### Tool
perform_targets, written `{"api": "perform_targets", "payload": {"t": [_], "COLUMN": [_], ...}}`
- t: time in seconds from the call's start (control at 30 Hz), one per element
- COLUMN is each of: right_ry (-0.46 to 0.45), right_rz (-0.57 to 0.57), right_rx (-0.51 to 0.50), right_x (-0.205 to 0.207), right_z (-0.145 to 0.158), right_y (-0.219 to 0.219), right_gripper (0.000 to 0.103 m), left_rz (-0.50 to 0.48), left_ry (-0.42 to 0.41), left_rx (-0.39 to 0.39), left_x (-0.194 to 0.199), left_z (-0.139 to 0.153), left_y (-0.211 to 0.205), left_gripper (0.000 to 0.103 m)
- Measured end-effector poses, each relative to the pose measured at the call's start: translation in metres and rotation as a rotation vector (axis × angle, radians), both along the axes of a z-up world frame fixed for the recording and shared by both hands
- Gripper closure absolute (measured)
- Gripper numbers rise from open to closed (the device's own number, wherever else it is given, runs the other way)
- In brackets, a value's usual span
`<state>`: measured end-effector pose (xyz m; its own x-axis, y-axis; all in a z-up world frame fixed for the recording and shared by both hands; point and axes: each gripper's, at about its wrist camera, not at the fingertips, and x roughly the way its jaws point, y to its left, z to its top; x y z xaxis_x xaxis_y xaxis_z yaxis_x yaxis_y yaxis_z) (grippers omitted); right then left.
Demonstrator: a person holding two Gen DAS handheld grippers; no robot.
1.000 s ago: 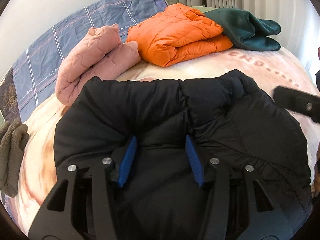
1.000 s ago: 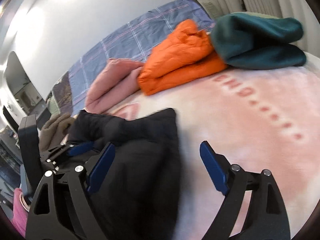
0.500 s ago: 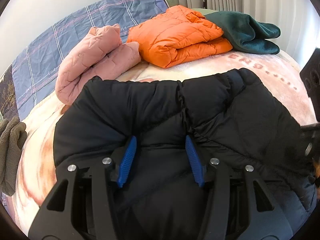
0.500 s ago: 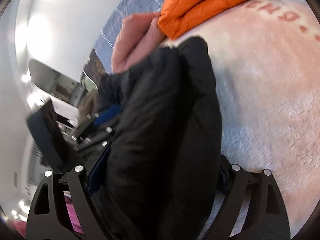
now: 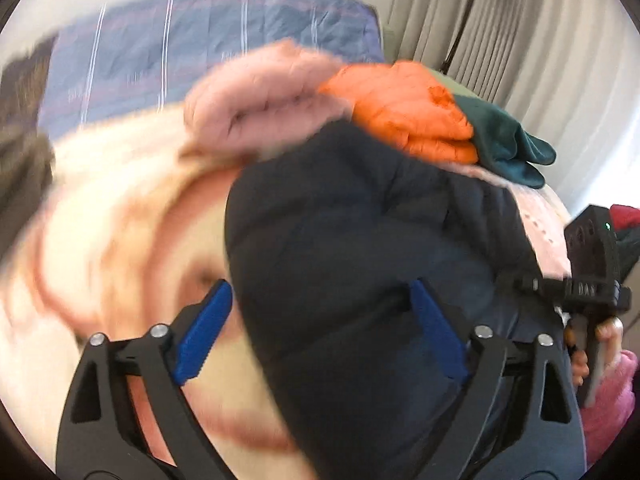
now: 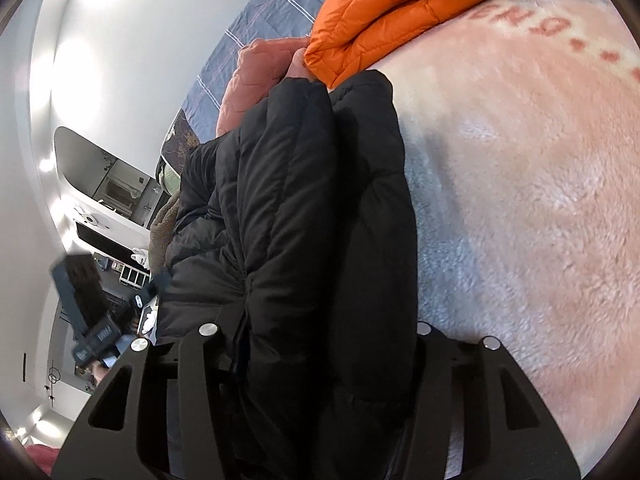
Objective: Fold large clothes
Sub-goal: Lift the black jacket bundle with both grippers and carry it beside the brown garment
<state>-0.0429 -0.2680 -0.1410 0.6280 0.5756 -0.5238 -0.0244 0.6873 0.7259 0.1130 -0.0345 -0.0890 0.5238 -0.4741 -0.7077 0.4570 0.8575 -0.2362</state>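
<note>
- Bed (image 6: 540, 200): covered by a pale pink fleece blanket with red lettering near its far edge. A blue checked sheet (image 5: 200, 48) shows at the head end. Everything else lies on this.
- Black jacket (image 6: 304, 208): puffy, quilted, doubled into a thick bundle. It sits at the near side of the bed, its far end just beside the folded stack. In the right wrist view several layers are stacked edge-on, so at least one fold looks made.
- Folded stack at the head end: pink jacket (image 5: 260, 96), orange jacket (image 5: 408, 116), dark green garment (image 5: 508, 144), side by side and touching. Judged done; only the black jacket is in hand.
- Right claw (image 6: 324, 360): the bundle fills the gap between the arms and hides both pads. The arms press into the padding on both sides, so I read it as pinching the jacket.
- Left claw (image 5: 320, 332): spread wide. Its right blue pad lies against the jacket's fabric; the left pad is over bare blanket, clear of the cloth. No grip. This view is heavily motion-blurred, so detail is poor.
- Step (judgement): late in the fold, with the bundle carried or turned by one claw while the other is free.
- Next move (judgement): the free claw needs a fresh hold on the loose edge or a flat press on top, so the springy padding does not open when the bundle is set beside the stack.
</note>
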Motion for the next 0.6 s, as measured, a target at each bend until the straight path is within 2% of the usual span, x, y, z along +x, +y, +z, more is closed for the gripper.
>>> {"api": "perform_targets", "payload": {"t": [0.03,0.07,0.17,0.23,0.27,0.3,0.33,0.37,0.43,0.5,0.6], "right_ry": [-0.001,-0.001,0.002,0.006,0.010,0.014,0.015,0.010,-0.023,-0.071,-0.172], "right_rz": [0.000,-0.001,-0.003,-0.008,-0.010,-0.015,-0.020,-0.026,-0.031,-0.010,0.046], "right_rx": [-0.003,-0.008,-0.013,-0.017,-0.022,-0.033,-0.043,-0.053,-0.084,-0.091,-0.108], "right_x": [-0.001,-0.002,-0.002,-0.001,0.003,0.002,0.002,0.003,0.000,0.000,0.009], "right_z": [0.000,-0.001,0.001,0.001,0.002,0.004,0.007,0.012,0.031,0.054,0.098], "right_y": [0.000,-0.003,-0.001,0.000,0.001,0.001,0.003,0.005,0.013,0.022,0.046], "right_gripper": [0.051,0.050,0.050,0.050,0.051,0.054,0.061,0.064,0.071,0.071,0.071], "left_rz": [-0.002,-0.011,-0.044,-0.072,-0.081,-0.091,-0.095,-0.097,-0.103,-0.107,-0.094], "left_ry": [0.034,0.099,0.252,0.335,0.327,0.294,0.265,0.243,0.196,0.124,-0.012], "left_rx": [-0.036,-0.113,-0.264,-0.324,-0.326,-0.303,-0.276,-0.261,-0.241,-0.239,-0.227], "left_x": [0.001,0.002,0.007,0.009,0.009,0.006,0.003,0.001,-0.003,-0.010,-0.018], "left_z": [-0.006,-0.016,-0.038,-0.052,-0.052,-0.047,-0.040,-0.033,-0.018,0.007,0.054], "left_y": [0.007,0.016,0.021,0.016,0.012,0.007,0.003,0.001,0.001,0.006,0.027], "left_gripper": [0.008,0.007,0.006,0.006,0.007,0.014,0.023,0.029,0.048,0.052,0.052]}}
